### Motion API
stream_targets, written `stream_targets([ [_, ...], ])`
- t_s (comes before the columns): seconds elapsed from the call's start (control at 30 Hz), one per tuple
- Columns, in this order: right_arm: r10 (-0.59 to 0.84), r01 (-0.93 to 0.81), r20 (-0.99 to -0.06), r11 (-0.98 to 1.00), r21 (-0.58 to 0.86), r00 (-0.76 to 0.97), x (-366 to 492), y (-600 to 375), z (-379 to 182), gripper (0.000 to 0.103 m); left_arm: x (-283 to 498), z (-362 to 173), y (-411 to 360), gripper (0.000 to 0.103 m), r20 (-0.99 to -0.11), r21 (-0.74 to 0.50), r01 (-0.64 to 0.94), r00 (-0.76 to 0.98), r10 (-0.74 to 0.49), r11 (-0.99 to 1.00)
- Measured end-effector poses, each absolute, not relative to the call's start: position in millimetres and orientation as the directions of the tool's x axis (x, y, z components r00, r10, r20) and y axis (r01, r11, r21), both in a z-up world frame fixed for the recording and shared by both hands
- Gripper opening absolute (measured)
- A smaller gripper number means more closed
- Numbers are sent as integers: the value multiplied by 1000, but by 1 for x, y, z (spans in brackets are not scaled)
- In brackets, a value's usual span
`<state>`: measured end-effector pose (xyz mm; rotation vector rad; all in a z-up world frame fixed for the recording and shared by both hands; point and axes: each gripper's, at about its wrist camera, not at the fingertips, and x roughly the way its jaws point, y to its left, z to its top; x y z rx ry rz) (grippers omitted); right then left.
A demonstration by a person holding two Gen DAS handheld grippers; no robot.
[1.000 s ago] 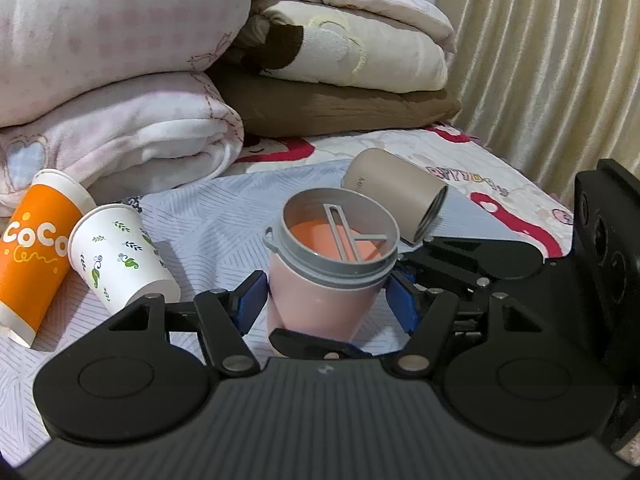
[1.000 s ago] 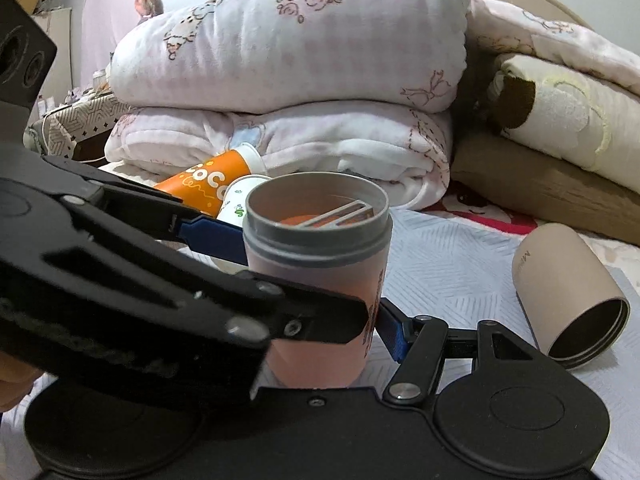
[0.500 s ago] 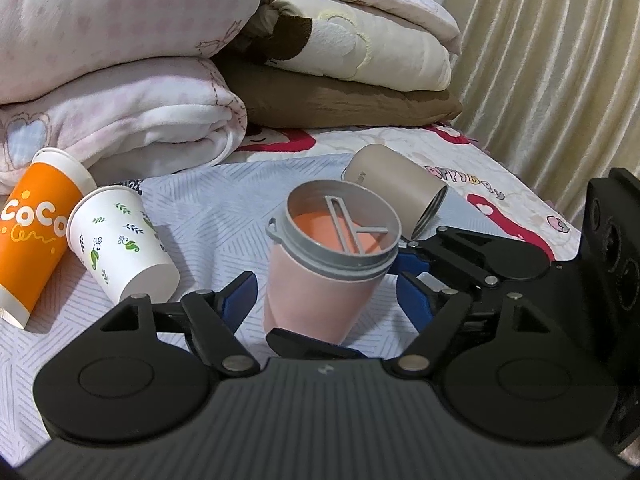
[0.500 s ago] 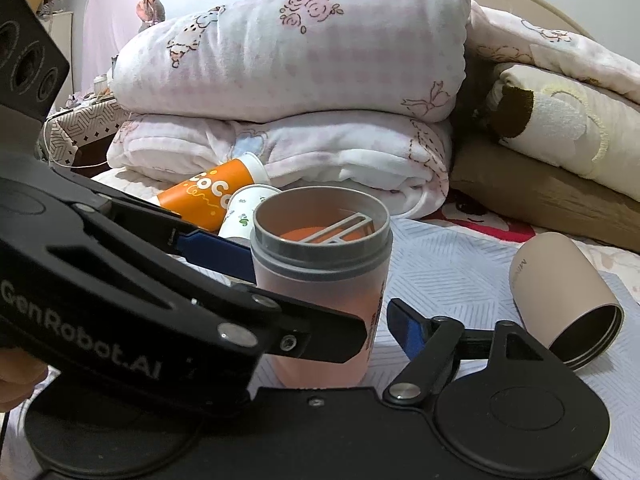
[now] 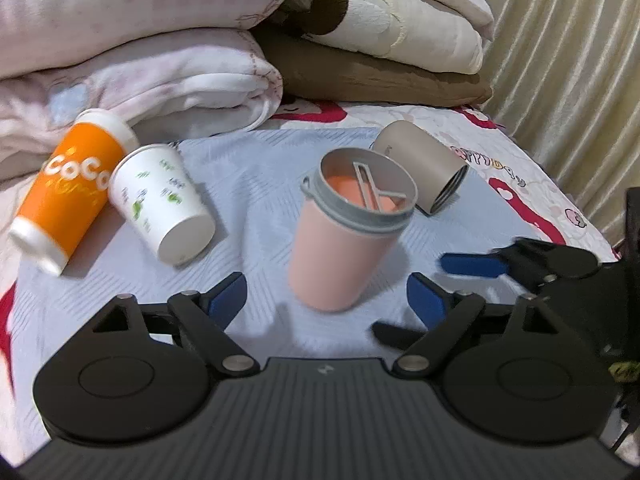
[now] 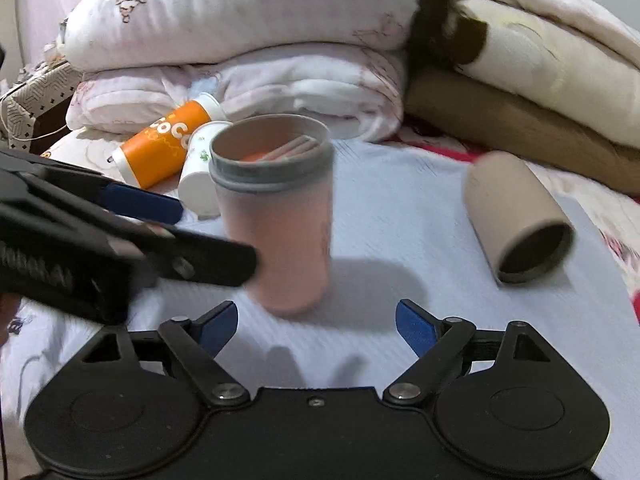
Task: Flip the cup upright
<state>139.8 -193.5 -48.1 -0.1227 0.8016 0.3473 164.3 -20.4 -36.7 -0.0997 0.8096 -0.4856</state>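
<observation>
Pink cup w/ grey rim's standing upright mid-frame on the bed, so imo you're basically done. Both your left gripper & right gripper have jaws wide, holding nothing.

The cup has a pink body, a grey rim band and an orange interior. Beside it lie an orange cup with white lettering and white ends, a white paper cup with green leaf print, and a beige tumbler. The bed sheet is pale blue with fine line texture; the curtain is cream.
</observation>
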Motion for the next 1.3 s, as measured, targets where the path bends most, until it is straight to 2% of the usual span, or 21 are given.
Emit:
stream_targets([
  [0.13,247,-306,-715,951,48,654,119,-209,-32,90,145,-20,-29,89,-708,-216,385,571,-416,897],
  [0.43,221,-261,-670,964,42,709,75,-218,3,90,88,27,-28,90,-689,-158,289,652,-315,944],
  [0.53,214,-237,-633,970,49,744,63,-223,22,90,67,42,-18,102,-673,-119,186,707,-217,975],
  [0.67,190,-204,-571,978,39,798,38,-229,48,90,37,62,-5,103,-634,-74,112,761,-133,991],
  [0.83,155,-167,-470,986,18,869,-8,-234,74,93,8,78,8,103,-609,-85,90,783,-123,992],
  [0.97,160,-151,-435,987,57,886,-28,-236,81,94,-11,77,6,103,-590,-82,70,801,-105,994],
  [1.03,153,-142,-414,988,58,897,-37,-235,82,103,-22,75,3,103,-566,-67,56,820,-84,996],
  [1.2,125,-120,-362,992,38,924,-51,-225,77,103,-30,69,6,103,-556,-119,57,824,-114,991],
  [1.3,120,-111,-364,993,45,924,-53,-222,74,103,-33,64,5,103,-553,-91,49,828,-91,995],
])
